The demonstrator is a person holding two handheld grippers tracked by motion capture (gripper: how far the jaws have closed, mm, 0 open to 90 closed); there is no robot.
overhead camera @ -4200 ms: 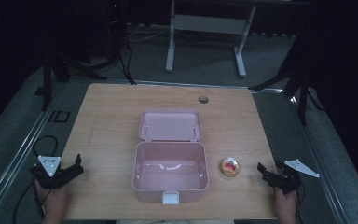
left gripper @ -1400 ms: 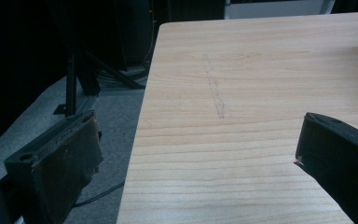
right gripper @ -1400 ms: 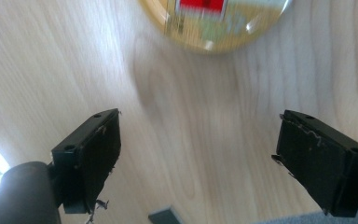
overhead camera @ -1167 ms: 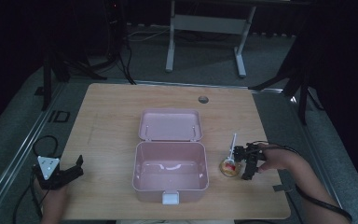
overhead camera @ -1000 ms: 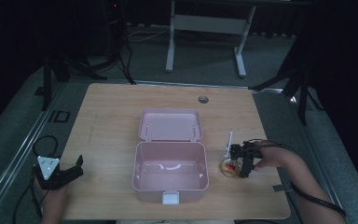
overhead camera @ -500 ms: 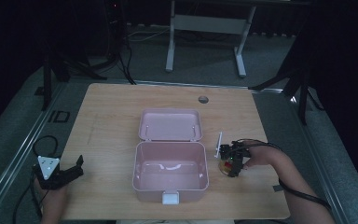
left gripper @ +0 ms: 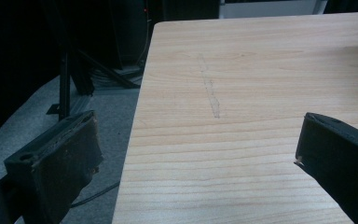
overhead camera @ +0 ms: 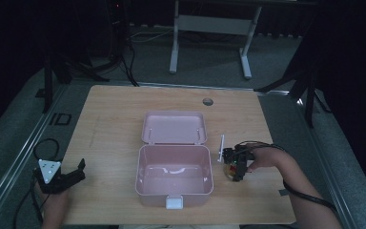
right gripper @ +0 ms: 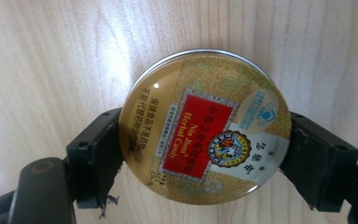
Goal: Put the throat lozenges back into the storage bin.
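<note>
A round gold candy tin (right gripper: 205, 126) with a red label lies flat on the wooden table (overhead camera: 114, 109), just right of an open pink lunch box (overhead camera: 174, 148). My right gripper (right gripper: 205, 145) points down over the tin (overhead camera: 229, 171), one jaw pressed to each side of its rim. In the high view the right gripper (overhead camera: 234, 168) sits beside the box's right wall. The box is empty and its lid (overhead camera: 174, 128) lies flat behind it. My left gripper (overhead camera: 78, 172) rests open at the table's front left edge, and nothing lies between its jaws (left gripper: 196, 140).
A small round hole (overhead camera: 208, 101) sits near the table's far edge. The table's left edge drops to grey floor with cables (left gripper: 107, 74). A metal stand (overhead camera: 209, 28) is behind the table.
The right gripper came in from the table's right edge to the tin. Over the last second it drifted a little left toward the box, jaws around the tin. The left gripper stayed still.
</note>
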